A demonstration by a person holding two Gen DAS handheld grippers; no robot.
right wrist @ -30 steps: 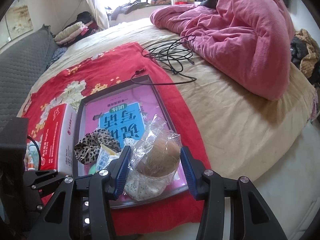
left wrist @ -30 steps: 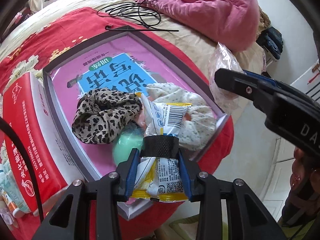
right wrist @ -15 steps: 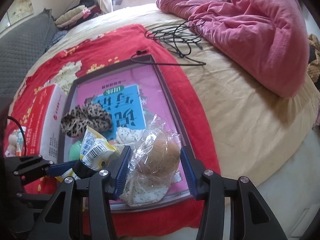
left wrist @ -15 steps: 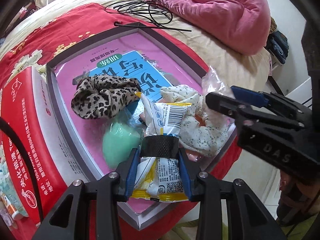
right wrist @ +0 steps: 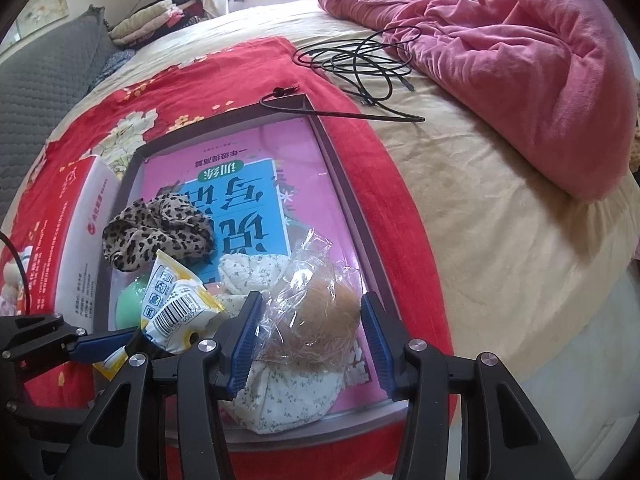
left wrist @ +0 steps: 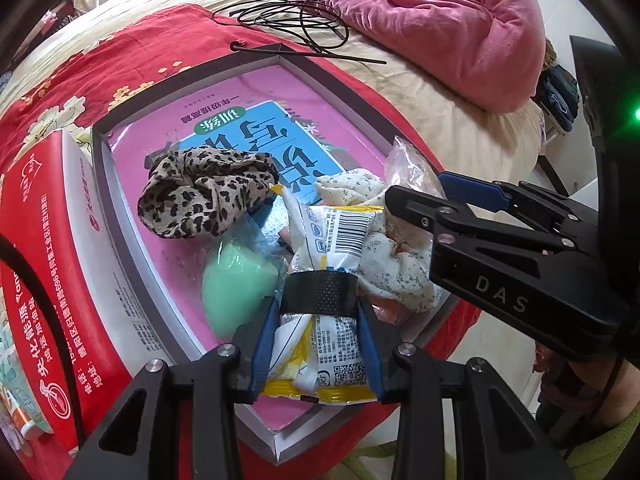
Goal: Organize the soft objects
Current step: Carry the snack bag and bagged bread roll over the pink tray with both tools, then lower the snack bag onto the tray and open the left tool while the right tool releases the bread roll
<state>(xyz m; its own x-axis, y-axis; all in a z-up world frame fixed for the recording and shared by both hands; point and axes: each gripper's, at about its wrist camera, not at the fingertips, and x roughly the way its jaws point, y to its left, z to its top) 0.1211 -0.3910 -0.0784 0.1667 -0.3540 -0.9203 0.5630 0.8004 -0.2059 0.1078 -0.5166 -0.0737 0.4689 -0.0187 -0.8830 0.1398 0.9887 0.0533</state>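
Observation:
A grey tray (left wrist: 332,76) with a pink and blue book cover as its floor lies on the red cloth. In it lie a leopard scrunchie (left wrist: 204,196), a green soft lump (left wrist: 236,284) in clear wrap and a white floral scrunchie (left wrist: 388,256). My left gripper (left wrist: 316,308) is shut on a white and yellow snack packet (left wrist: 340,236), held over the tray's near end. My right gripper (right wrist: 310,300) is shut on a clear bag (right wrist: 316,304) holding a brown fluffy thing. The bag sits low on the floral scrunchie (right wrist: 288,400), right of the packet (right wrist: 172,304).
A red and white box (left wrist: 36,260) stands against the tray's left side. A coiled black cable (right wrist: 360,60) lies on the beige sheet beyond the tray, and a pink quilt (right wrist: 520,60) is heaped at the back right. The bed's edge drops off to the right.
My right gripper has come down with the clear bag, from above the tray's near right corner onto the floral scrunchie. The left gripper still holds the packet in nearly the same place.

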